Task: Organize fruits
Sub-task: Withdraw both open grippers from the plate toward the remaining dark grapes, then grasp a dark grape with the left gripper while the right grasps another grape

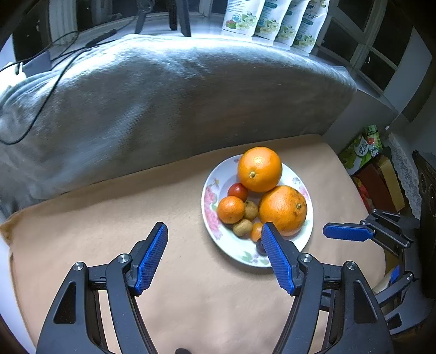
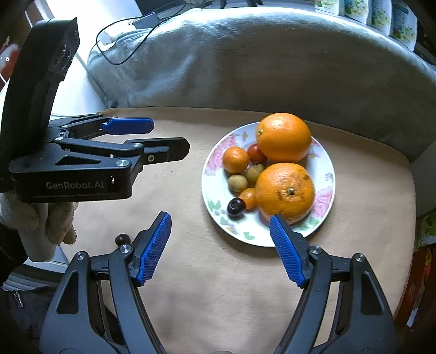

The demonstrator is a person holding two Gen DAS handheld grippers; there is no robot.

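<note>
Floral plate (image 2: 215, 188) on tan desk (image 2: 218, 286), right of centre | holds two large oranges (image 2: 284, 190), mandarin (image 2: 235, 160), tomato (image 2: 256, 153), dark cherry (image 2: 236, 207) at near rim | left tongs (image 1: 215, 237) wide, empty | right tongs (image 2: 220, 226) wide, empty

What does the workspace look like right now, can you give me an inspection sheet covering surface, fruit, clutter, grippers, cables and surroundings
Surface: tan cloth over the table, bare apart from the plate.
Job's things: floral plate holding two large oranges, a mandarin, a red cherry tomato, two brownish longan-like fruits, a small orange tomato and a dark cherry.
Clutter: nothing seen on the cloth.
Grippers: left gripper and right gripper both open, empty, short of the plate.
Cables: black cable on the grey blanket.
Surroundings: white pouches behind; boxes to the right.
</note>
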